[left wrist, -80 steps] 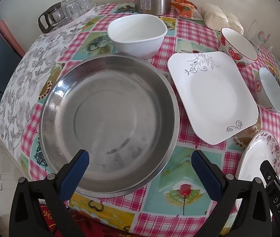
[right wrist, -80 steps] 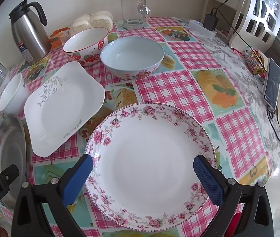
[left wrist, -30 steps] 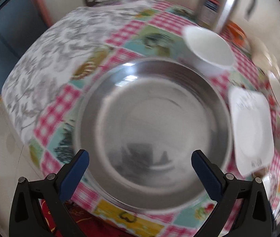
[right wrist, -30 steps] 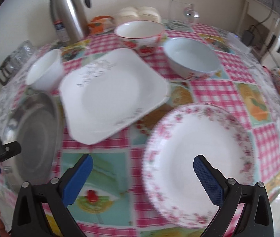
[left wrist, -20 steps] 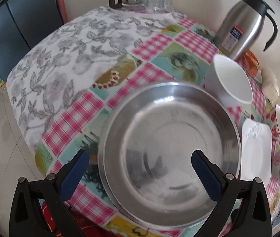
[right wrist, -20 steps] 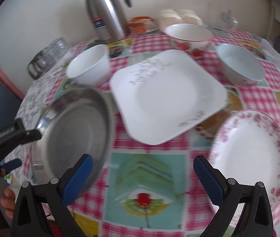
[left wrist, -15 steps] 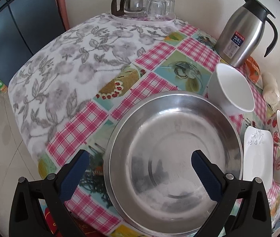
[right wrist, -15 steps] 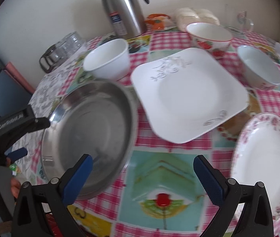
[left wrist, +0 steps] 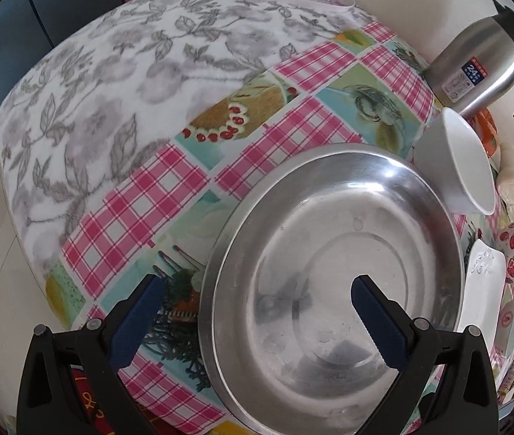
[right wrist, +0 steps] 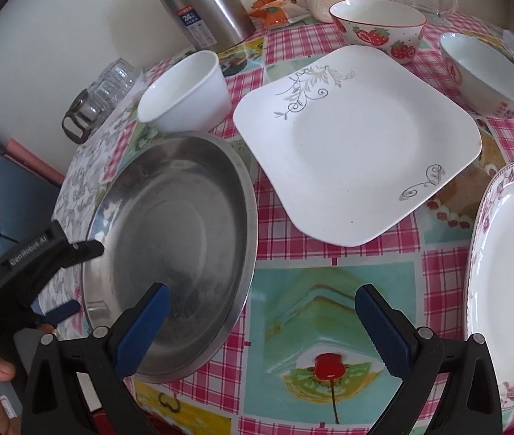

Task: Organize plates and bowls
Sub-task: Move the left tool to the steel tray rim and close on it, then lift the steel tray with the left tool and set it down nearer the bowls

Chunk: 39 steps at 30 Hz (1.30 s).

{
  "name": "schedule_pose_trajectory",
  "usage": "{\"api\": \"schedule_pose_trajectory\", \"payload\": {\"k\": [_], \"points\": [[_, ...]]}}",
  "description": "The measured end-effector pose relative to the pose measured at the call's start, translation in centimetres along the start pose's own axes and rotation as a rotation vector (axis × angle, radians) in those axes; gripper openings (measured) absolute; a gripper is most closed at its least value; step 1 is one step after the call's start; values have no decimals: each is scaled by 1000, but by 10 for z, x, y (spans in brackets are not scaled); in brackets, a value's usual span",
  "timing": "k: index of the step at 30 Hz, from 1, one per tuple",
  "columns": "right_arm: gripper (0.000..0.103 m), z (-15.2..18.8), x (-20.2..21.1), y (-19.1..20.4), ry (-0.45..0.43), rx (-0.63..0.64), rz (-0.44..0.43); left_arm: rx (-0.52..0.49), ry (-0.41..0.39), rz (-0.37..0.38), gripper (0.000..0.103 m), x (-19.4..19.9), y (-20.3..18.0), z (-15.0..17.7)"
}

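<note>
My left gripper (left wrist: 255, 291) is spread wide, straddling the near-left rim of the steel pan (left wrist: 333, 282), gripping nothing. My right gripper (right wrist: 262, 301), equally wide and empty, hangs over the tabletop (right wrist: 329, 290) between pan and floral plate (right wrist: 510, 272). The flask (right wrist: 202, 0) label reads "24".

Bare cloth (left wrist: 119, 116) is left free beside the steel pan (left wrist: 333, 282); its far side is blocked by the white bowl (left wrist: 463, 166) and flask (left wrist: 474, 69).
</note>
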State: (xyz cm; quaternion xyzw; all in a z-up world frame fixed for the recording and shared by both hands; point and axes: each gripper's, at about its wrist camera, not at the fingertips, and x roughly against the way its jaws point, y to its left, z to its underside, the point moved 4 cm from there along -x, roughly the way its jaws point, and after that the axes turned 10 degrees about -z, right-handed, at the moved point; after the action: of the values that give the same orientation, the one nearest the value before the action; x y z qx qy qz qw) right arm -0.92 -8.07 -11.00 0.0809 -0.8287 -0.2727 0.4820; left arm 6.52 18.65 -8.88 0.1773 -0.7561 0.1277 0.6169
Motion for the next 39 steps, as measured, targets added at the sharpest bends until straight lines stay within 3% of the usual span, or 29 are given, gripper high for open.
{"api": "schedule_pose_trajectory", "payload": {"k": [1,6,8,14,18,23,39], "points": [[100,-1,2,0,-7,-3,-8,-2,2,7,101,0,0,1],[76,-2,2,4,-16,5,-49,3,34,43,75,-7,-4,3],[60,-3,2,5,-17,7,-59,10,35,51,69,-9,-5,1],[32,-7,-5,0,-10,-15,-80,17,16,34,53,-11,-3,-2],[24,-10,-10,-3,-6,-27,-85,26,0,34,41,-12,-1,-5],[18,-13,-15,-5,-4,-20,-73,36,-13,35,36,-14,6,-7],[16,-23,-32,-6,17,13,-50,-12,-68,-27,36,-19,-11,-19]]}}
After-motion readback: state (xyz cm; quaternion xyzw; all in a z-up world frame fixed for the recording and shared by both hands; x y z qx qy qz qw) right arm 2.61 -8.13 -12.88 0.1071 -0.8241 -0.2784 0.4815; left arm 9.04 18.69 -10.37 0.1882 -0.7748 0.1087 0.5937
